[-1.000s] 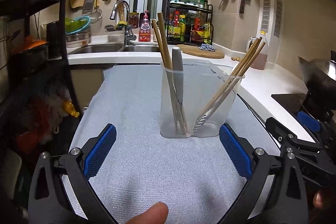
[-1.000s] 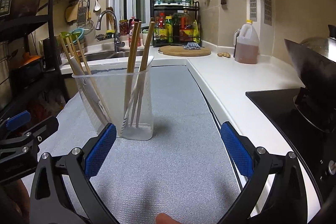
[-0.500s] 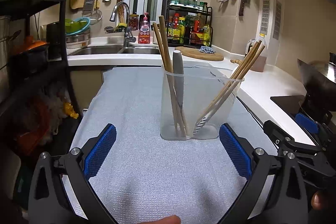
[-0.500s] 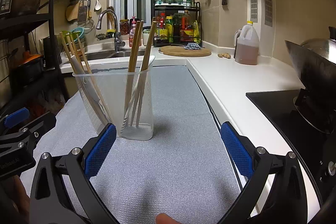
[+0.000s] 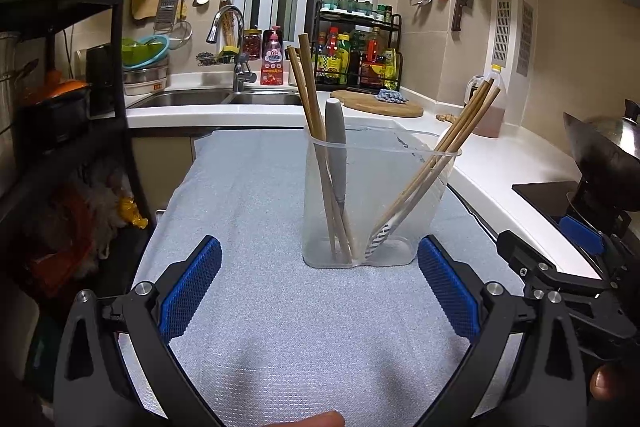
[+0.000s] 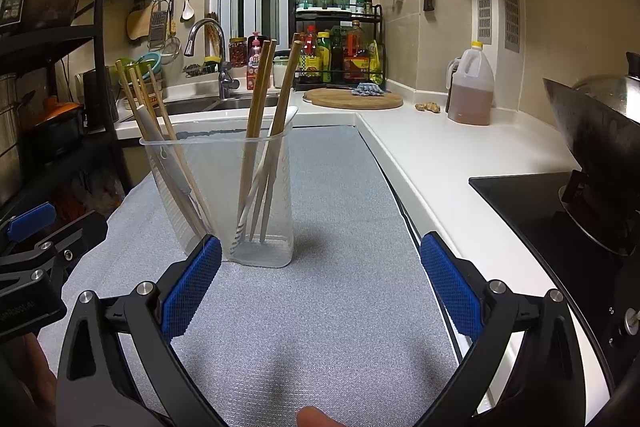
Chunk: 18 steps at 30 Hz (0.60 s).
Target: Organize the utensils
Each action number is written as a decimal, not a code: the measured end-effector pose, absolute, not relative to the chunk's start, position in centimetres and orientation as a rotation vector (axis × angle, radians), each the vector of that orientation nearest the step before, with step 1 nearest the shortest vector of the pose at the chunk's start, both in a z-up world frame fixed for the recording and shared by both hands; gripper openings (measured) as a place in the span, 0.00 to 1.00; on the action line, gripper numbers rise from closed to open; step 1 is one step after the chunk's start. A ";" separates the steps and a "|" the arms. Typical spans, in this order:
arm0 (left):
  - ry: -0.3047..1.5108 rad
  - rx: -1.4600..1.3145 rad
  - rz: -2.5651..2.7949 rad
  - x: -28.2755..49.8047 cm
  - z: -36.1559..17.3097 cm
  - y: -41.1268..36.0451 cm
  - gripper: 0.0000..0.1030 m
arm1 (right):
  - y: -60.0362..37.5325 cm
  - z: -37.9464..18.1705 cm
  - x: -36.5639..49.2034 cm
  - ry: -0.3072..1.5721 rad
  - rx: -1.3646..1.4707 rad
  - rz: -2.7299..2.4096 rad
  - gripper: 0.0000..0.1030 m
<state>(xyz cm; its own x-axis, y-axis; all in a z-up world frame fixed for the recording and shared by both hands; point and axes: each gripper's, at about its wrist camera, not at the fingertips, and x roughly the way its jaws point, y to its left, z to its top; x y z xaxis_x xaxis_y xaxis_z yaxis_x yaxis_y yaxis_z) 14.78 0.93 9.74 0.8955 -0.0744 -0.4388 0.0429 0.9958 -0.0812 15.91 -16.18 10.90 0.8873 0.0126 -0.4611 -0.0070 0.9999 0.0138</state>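
A clear plastic utensil holder stands upright on the grey mat. Its left compartment holds wooden chopsticks and a grey-handled utensil; the right compartment holds more chopsticks and a striped-ended utensil. My left gripper is open just in front of the holder, nothing between its blue pads. My right gripper is open too, a little right of the holder, empty. Each gripper shows at the edge of the other's view.
A white counter runs along the right with an oil jug, a round cutting board and a dark wok on a black cooktop. The sink and tap lie behind; a black shelf rack stands left.
Both grippers have drawn back slightly from the holder and stayed open. The holder and its utensils have not moved.
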 end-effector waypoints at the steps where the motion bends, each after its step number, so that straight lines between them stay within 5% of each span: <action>1: 0.456 -0.069 -0.062 14.7 9.8 0.9 0.93 | -16.2 10.9 16.0 0.481 0.011 0.012 0.95; 18: 0.453 -0.068 -0.068 14.7 9.8 0.7 0.93 | -15.9 10.9 15.5 0.472 0.010 0.010 0.95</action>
